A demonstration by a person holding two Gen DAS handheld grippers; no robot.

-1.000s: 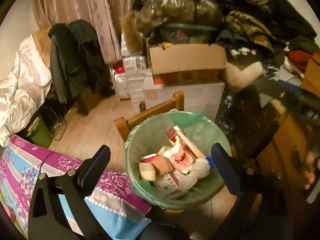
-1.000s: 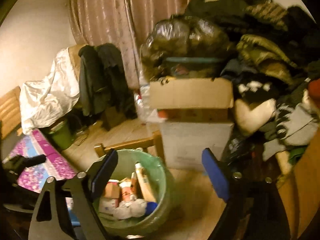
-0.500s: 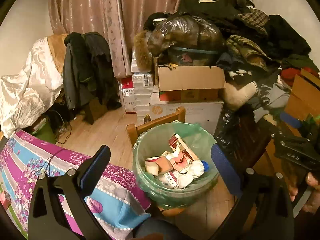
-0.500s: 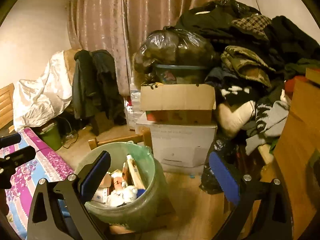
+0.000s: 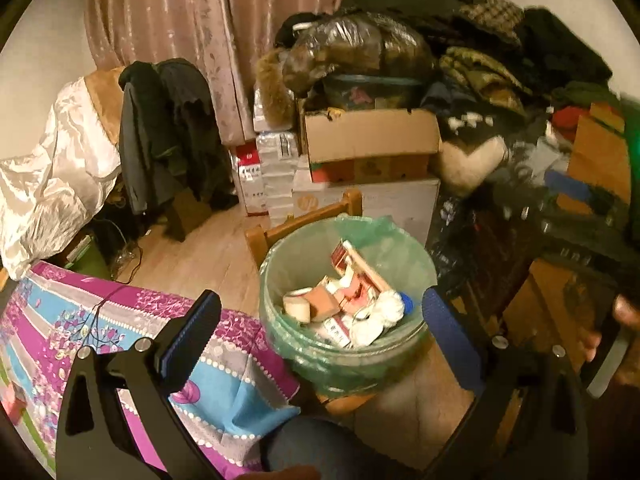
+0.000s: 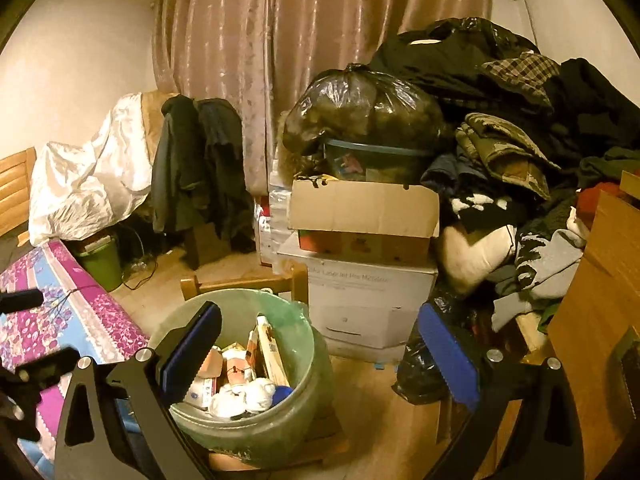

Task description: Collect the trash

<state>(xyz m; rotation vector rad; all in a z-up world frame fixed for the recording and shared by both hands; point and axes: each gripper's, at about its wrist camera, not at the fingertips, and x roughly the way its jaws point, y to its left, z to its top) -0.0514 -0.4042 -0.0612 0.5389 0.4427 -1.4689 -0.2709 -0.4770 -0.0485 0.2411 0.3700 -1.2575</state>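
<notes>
Trash bin [image 5: 346,344] with the green liner sits on a wooden chair [image 5: 298,226], pretty much dead centre between the left gripper [image 5: 320,344] fingers, so that one's lined up better. Right gripper [image 6: 320,356] has the bin off to its left side. Both sets of jaws are spread wide, nothing in them. Inside: cartons [image 5: 354,276] leaning back, crumpled tissues [image 5: 380,314]. Farther back, the black garbage bag [image 6: 362,110] tops a cardboard box [image 6: 362,210]. Right edge of the left view is just blur.
</notes>
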